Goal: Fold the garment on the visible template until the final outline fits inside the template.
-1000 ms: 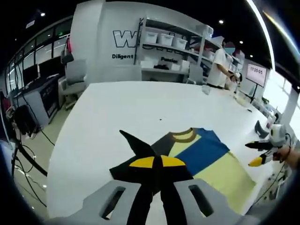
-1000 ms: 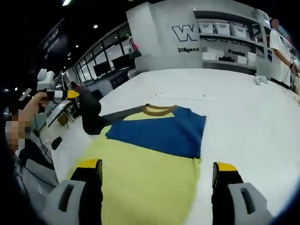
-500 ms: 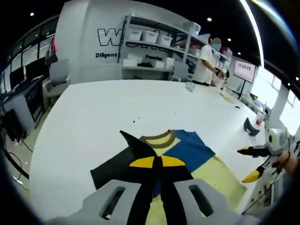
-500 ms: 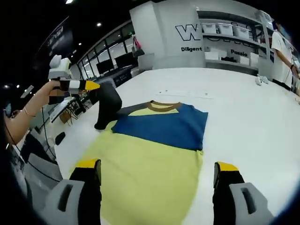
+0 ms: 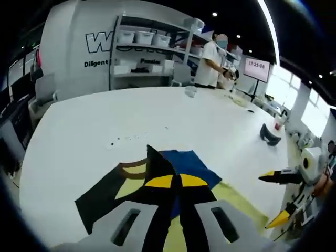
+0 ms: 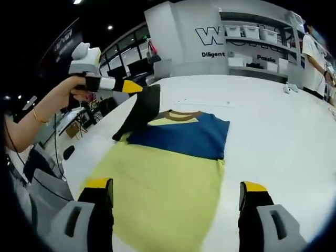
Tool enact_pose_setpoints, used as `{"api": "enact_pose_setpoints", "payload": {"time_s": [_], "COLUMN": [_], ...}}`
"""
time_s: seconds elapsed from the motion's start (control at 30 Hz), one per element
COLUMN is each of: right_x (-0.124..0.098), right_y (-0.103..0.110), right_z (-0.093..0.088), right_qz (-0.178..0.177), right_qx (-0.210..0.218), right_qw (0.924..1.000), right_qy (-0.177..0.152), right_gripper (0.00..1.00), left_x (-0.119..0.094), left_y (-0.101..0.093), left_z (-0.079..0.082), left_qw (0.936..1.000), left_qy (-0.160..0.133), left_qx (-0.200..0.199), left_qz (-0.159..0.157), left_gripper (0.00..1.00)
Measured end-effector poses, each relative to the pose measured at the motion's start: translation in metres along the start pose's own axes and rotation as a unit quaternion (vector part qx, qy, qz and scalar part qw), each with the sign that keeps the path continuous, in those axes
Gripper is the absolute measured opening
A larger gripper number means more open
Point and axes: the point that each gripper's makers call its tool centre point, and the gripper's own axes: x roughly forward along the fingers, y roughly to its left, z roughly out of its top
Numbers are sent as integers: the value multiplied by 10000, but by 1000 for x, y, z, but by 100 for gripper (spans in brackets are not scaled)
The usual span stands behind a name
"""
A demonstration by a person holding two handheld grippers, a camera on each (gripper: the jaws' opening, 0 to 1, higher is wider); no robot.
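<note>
A yellow T-shirt lies flat on the white table; one blue sleeve is folded across its chest below a brown collar. My left gripper is shut on the black sleeve and holds it lifted above the shirt. In the right gripper view that left gripper hangs at the upper left with the black sleeve draped from its tip. My right gripper stands open over the shirt's lower part, its jaws wide apart with nothing between them. It also shows as the right gripper at the right edge.
Shelving with white bins stands behind the table, and a person works at its far end. A dark object sits on the table at the right. A wall screen glows beyond. Desks and chairs line the far left.
My left gripper has carried the black sleeve up and inward over the shirt, toward the collar. The right gripper has stayed open above the shirt's lower part.
</note>
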Motion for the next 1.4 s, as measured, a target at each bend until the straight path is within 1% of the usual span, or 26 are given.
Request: {"api": "enact_pose_setpoints", "payload": {"time_s": [0.07,0.2,0.23,0.3,0.33,0.37,0.4,0.47,0.5,0.63,0.77,0.8,0.83,0.97,1.03,1.07,1.13,1.2,1.27,1.4], "right_x": [-2,-6,-7,-7,-10,-11,-12,-14,-16,-18,-20,-20,-20,-20,-20,-20,-19,-20,-20,-20], "right_y": [-1,1,1,1,3,4,4,5,6,6,6,6,6,5,5,4,2,2,2,-1], "right_z": [-1,-4,-4,-4,-4,-4,-4,-5,-5,-7,-9,-9,-10,-12,-13,-14,-17,-17,-18,-23], "right_qz": [-25,-36,-33,-29,-16,-16,-21,-29,-21,-14,-33,-35,-32,-42,-47,-52,-66,-71,-61,-81], "right_qx": [10,-70,-69,-60,-50,-58,-76,-109,-137,-173,-215,-198,-196,-210,-204,-195,-208,-218,-190,-167], "right_qw": [10000,10000,10000,10000,10000,10000,10000,9999,9999,9998,9998,9998,9998,9998,9998,9998,9997,9997,9997,9997], "right_qy": [11,41,36,28,1,5,7,14,7,12,34,26,33,58,73,90,119,122,121,170], "right_gripper": [99,99,99,99,99,99,99,99,99,99,99,99,99,99,99,99,99,99,99,99], "left_x": [6,13,16,18,26,29,31,38,44,52,58,60,62,70,76,80,87,92,97,106], "left_y": [-8,-26,-34,-39,-53,-58,-61,-67,-71,-78,-84,-88,-90,-100,-105,-107,-109,-110,-112,-120], "left_z": [1,10,13,15,19,21,21,18,13,3,5,6,6,3,-3,-10,-19,-24,-30,-39], "left_qw": [10000,9997,9995,9993,9986,9982,9981,9981,9980,9979,9980,9979,9978,9972,9969,9969,9967,9964,9964,9955], "left_qy": [28,-46,-75,-82,-81,-167,-161,-134,-67,15,-68,-113,-129,-176,-119,-45,55,128,181,213], "left_qx": [30,115,178,242,362,381,349,304,277,359,323,214,195,189,212,164,193,213,203,209], "left_qz": [-31,-194,-241,-280,-365,-424,-475,-527,-561,-536,-540,-599,-626,-698,-754,-774,-784,-810,-804,-897], "left_gripper": [5,5,5,5,5,6,6,5,5,5,5,5,5,5,5,5,5,5,5,5]}}
